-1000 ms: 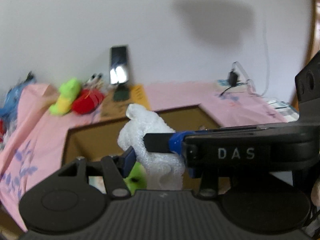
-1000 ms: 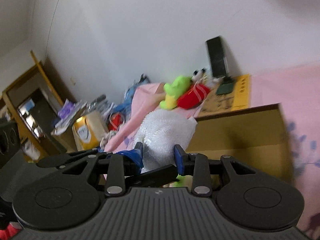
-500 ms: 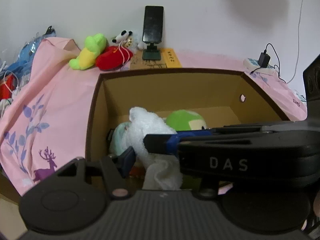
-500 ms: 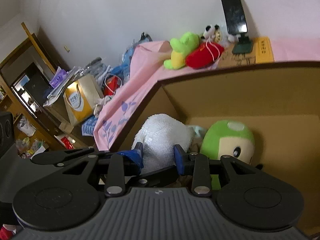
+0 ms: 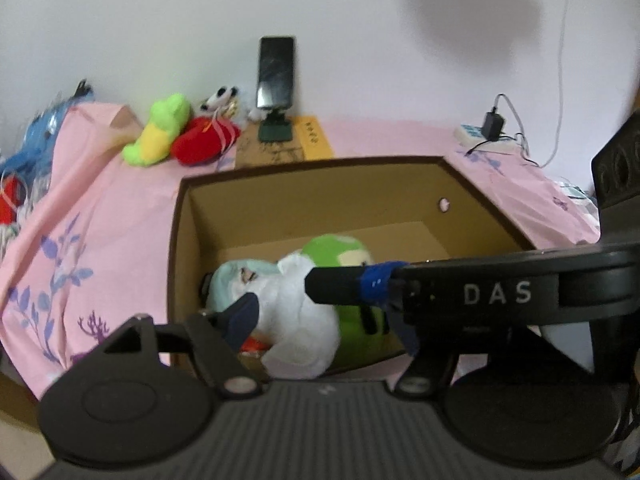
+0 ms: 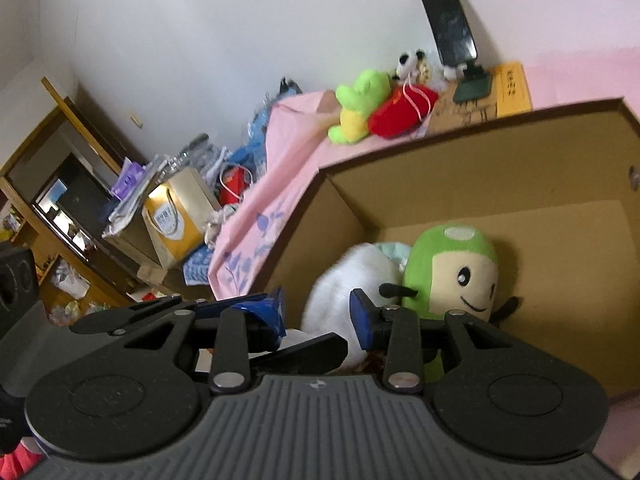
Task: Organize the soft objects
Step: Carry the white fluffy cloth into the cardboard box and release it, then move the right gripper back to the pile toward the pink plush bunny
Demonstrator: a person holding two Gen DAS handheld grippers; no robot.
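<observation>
A white plush toy (image 5: pixel 296 320) lies inside the open cardboard box (image 5: pixel 180 216), against its near left corner, beside a green mushroom plush (image 6: pixel 452 272) and a pale mint plush (image 5: pixel 236 276). My left gripper (image 5: pixel 280 300) is open, its fingers on either side of the white plush. My right gripper (image 6: pixel 316 312) is open too, its jaws spread around the white plush (image 6: pixel 352 280) without pinching it. Both grippers hover at the box's near rim. A green-yellow plush (image 5: pixel 160 128), a red plush (image 5: pixel 204 140) and a small panda toy (image 5: pixel 220 96) lie on the pink cloth behind the box.
A phone on a stand (image 5: pixel 276 76) leans at the wall on a flat cardboard piece. A power strip with charger (image 5: pixel 488 132) sits at the back right. A yellow bag (image 6: pixel 176 216), clutter and wooden shelves (image 6: pixel 52 184) stand left of the pink-covered table (image 5: pixel 80 208).
Both grippers carried the white plush down into the box, then opened. The plush now rests in the box beside the green plush.
</observation>
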